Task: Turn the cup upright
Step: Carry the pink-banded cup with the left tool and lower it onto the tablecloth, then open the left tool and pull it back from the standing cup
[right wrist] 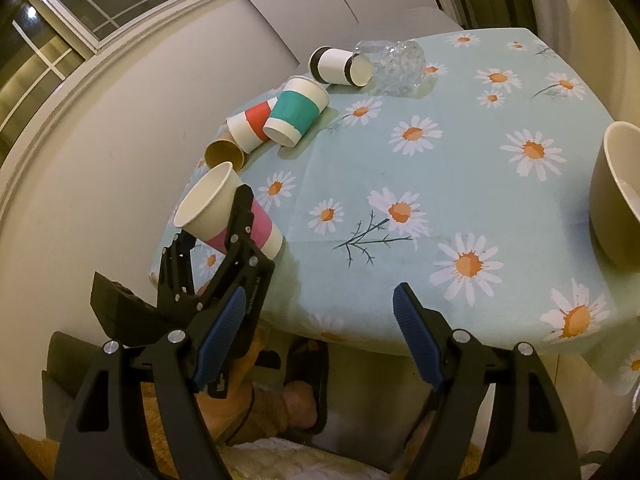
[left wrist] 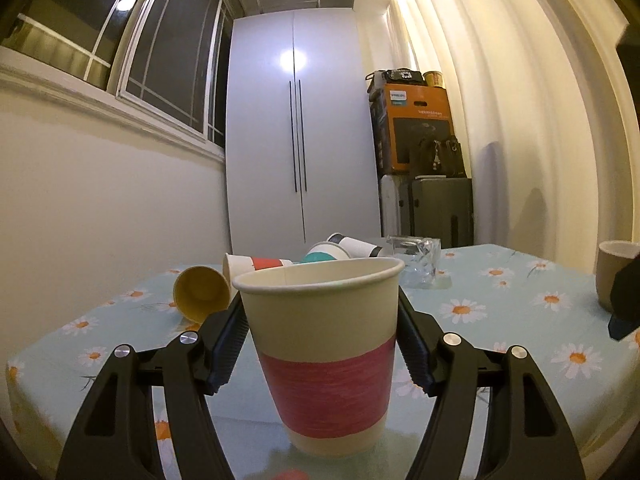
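A white paper cup with a pink band (left wrist: pixel 324 360) stands upright, mouth up, on the daisy tablecloth (left wrist: pixel 500 320). My left gripper (left wrist: pixel 320 320) is shut on it, one blue pad on each side. In the right wrist view the same pink-band cup (right wrist: pixel 216 212) sits near the table's left corner with the left gripper (right wrist: pixel 224 216) around it. My right gripper (right wrist: pixel 320 320) is open and empty, off the table's front edge.
Lying on their sides at the back are a yellow cup (right wrist: pixel 224 154), a red-band cup (right wrist: pixel 250 126), a teal-band cup (right wrist: pixel 296 110) and a black-band cup (right wrist: pixel 340 66). A glass tumbler (right wrist: pixel 394 64) lies beside them. An olive mug (right wrist: pixel 616 196) stands at the right.
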Available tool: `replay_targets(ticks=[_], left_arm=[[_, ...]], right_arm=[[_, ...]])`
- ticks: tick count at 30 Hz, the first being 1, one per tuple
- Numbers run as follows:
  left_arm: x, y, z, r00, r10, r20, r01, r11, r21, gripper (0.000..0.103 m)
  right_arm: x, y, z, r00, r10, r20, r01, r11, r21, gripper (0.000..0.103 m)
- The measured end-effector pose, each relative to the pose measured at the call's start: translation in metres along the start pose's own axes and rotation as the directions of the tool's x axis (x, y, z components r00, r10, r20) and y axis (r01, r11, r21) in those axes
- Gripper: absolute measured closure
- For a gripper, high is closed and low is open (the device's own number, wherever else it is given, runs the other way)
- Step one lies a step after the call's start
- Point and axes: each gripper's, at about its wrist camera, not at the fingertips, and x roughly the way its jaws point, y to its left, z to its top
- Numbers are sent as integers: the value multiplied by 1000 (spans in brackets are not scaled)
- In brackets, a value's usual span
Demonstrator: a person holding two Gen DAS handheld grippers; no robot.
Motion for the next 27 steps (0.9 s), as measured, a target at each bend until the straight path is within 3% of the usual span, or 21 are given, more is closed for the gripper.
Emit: replay_targets(ticks=[5, 7, 19, 23, 27], left_arm=[[1, -1, -5, 1000, 10, -17, -10, 1000, 16, 34], [1, -3, -3, 1000, 19, -25, -18, 1000, 19, 19], [-4, 2, 6, 999, 5, -43, -5, 1000, 3, 18], [-15, 11, 23, 998, -38, -40, 35, 997, -69, 10], [-23, 20, 44, 997, -71, -37, 67, 991, -112, 9]], right_arm=[[1, -1, -1, 1000, -6, -5, 6, 1000, 9, 27], [1, -1, -1, 1000, -7, -5, 7, 1000, 5, 27], [-12, 3, 0, 999, 19, 38, -19, 1000, 0, 27], [-18, -3, 0, 991, 126, 45, -129, 990, 58, 27], [-28, 1, -1, 991, 102, 84, -105, 994, 30, 27]])
